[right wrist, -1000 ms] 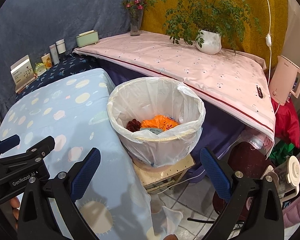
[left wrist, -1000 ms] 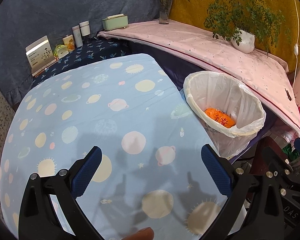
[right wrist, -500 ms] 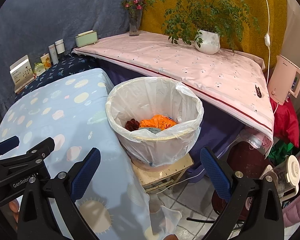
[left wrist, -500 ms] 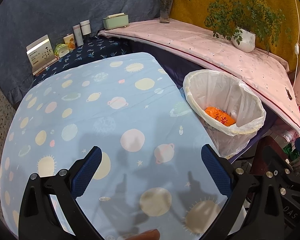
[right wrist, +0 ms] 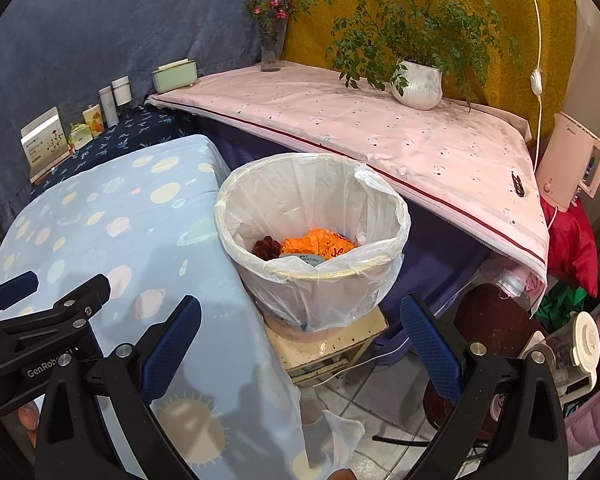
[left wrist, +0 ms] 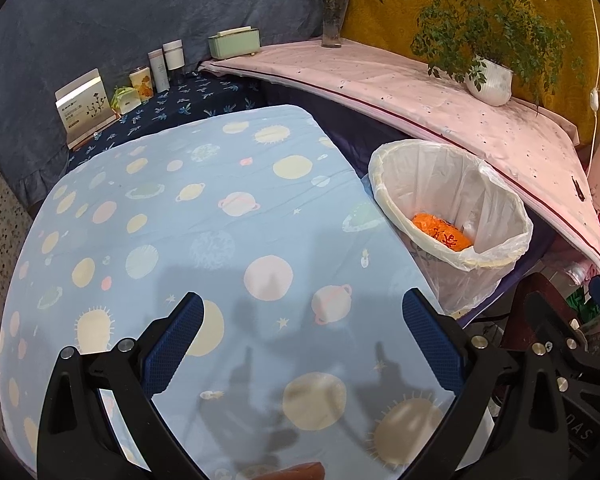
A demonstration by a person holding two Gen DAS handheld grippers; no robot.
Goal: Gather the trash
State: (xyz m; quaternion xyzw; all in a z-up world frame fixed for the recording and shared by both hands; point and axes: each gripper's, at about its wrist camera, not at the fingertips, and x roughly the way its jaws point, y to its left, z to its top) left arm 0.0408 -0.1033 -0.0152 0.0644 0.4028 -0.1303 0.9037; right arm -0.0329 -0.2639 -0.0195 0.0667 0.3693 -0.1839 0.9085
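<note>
Both tools gape wide, holding nothing: left tool [left wrist: 300,336] over the desk [left wrist: 204,216], right tool [right wrist: 300,340] facing the bin [right wrist: 312,236] at twelve o'clock. Inside, the orange wrapper [right wrist: 320,244] looks light and crinkly; pinch a raised fold.

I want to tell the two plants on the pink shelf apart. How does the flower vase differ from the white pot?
The flower vase is tall, narrow clear glass; the white pot is squat, round and opaque. The vase holds a few pink blooms; the pot carries a wide, leafy green plant. The vase stands at the back corner, the pot further right. Both stand upright on the pink cloth.
</note>
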